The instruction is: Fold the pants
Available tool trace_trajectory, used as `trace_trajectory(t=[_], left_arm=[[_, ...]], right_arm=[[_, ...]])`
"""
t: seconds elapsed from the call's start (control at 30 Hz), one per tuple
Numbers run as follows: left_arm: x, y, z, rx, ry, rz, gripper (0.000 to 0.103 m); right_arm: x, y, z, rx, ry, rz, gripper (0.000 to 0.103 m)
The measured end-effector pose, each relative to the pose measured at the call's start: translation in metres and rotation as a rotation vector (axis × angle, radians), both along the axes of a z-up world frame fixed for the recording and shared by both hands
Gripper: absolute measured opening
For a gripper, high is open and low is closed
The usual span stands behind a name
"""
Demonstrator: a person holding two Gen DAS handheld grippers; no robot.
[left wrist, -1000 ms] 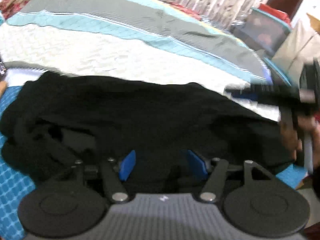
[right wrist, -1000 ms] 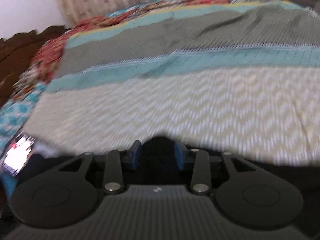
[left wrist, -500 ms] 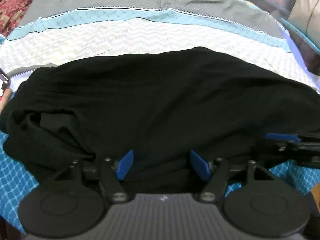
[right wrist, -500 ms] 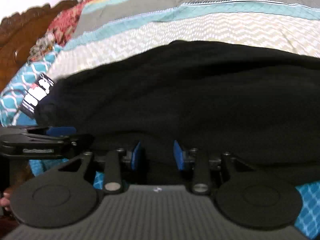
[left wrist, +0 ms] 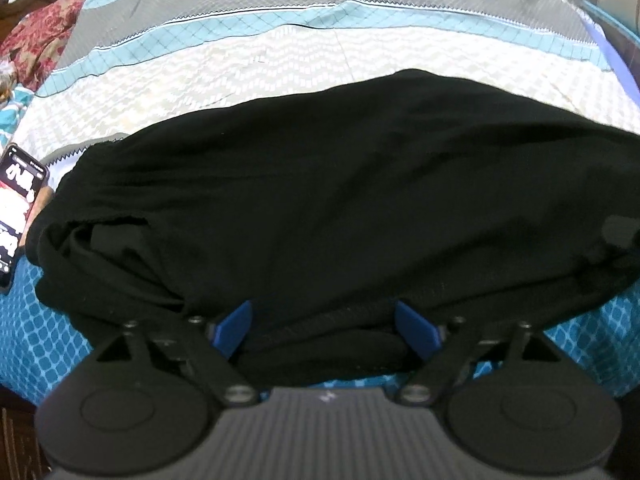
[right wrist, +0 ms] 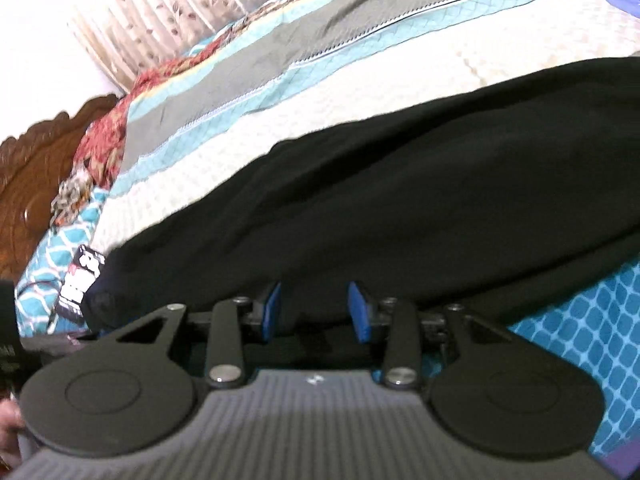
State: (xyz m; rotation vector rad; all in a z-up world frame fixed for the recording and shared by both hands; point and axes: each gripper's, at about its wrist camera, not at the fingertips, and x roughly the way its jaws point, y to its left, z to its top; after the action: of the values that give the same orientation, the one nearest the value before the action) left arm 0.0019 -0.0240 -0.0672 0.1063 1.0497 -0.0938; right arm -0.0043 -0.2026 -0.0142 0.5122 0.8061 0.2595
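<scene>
Black pants (left wrist: 320,208) lie across the near edge of the bed (left wrist: 280,64), already doubled into a long band, layers bunched at the left end. I judge them soft, light, limp knit: they will sag and slide unless pinched through all layers at the hem edge. Left tongs (left wrist: 324,328) stand wide apart around the near fold, not clamped. Right tongs (right wrist: 314,310) stand apart at the near edge, nothing gripped. Phone (left wrist: 16,208) touches the pants' left end
</scene>
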Motion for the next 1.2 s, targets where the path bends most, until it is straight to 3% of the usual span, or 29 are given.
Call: trace_trajectory(t=[0.03, 0.13, 0.23, 0.3, 0.33, 0.37, 0.43, 0.67, 0.9, 1.0, 1.1, 1.2], left_arm=[[0.001, 0.0, -0.001, 0.006, 0.002, 0.002, 0.083], [0.012, -0.012, -0.005, 0.021, 0.011, 0.012, 0.083], [0.013, -0.015, -0.007, 0.034, 0.015, 0.013, 0.084], [0.014, -0.015, -0.008, 0.04, 0.018, 0.012, 0.084], [0.014, -0.017, -0.007, 0.041, 0.02, 0.012, 0.084], [0.014, -0.018, -0.007, 0.043, 0.022, 0.013, 0.084], [0.015, -0.021, -0.006, 0.047, 0.025, 0.014, 0.084], [0.018, -0.026, -0.005, 0.048, 0.031, 0.016, 0.085], [0.021, -0.015, 0.005, -0.038, 0.036, 0.05, 0.086], [0.022, -0.006, 0.008, -0.082, 0.041, 0.071, 0.086], [0.022, -0.001, 0.011, -0.101, 0.043, 0.084, 0.086], [0.02, 0.002, 0.015, -0.118, 0.041, 0.088, 0.086]], right_arm=[[-0.001, 0.001, 0.001, -0.016, -0.013, 0.007, 0.042], [0.0, 0.013, -0.002, -0.099, -0.026, 0.056, 0.061], [0.001, 0.028, -0.019, -0.233, -0.012, 0.084, 0.062], [-0.005, 0.034, -0.021, -0.276, -0.051, 0.088, 0.061], [-0.007, 0.038, -0.021, -0.313, -0.063, 0.087, 0.05], [-0.009, 0.04, -0.02, -0.345, -0.075, 0.084, 0.027], [-0.008, 0.039, -0.018, -0.336, -0.076, 0.079, 0.002], [-0.024, 0.009, -0.007, -0.302, -0.098, 0.019, 0.002], [-0.023, 0.008, -0.009, -0.204, -0.081, 0.068, 0.009], [-0.027, 0.022, -0.005, -0.233, -0.111, 0.128, 0.016], [-0.022, 0.041, -0.005, -0.283, -0.135, 0.199, 0.037], [-0.015, 0.063, -0.009, -0.363, -0.149, 0.298, 0.042]])
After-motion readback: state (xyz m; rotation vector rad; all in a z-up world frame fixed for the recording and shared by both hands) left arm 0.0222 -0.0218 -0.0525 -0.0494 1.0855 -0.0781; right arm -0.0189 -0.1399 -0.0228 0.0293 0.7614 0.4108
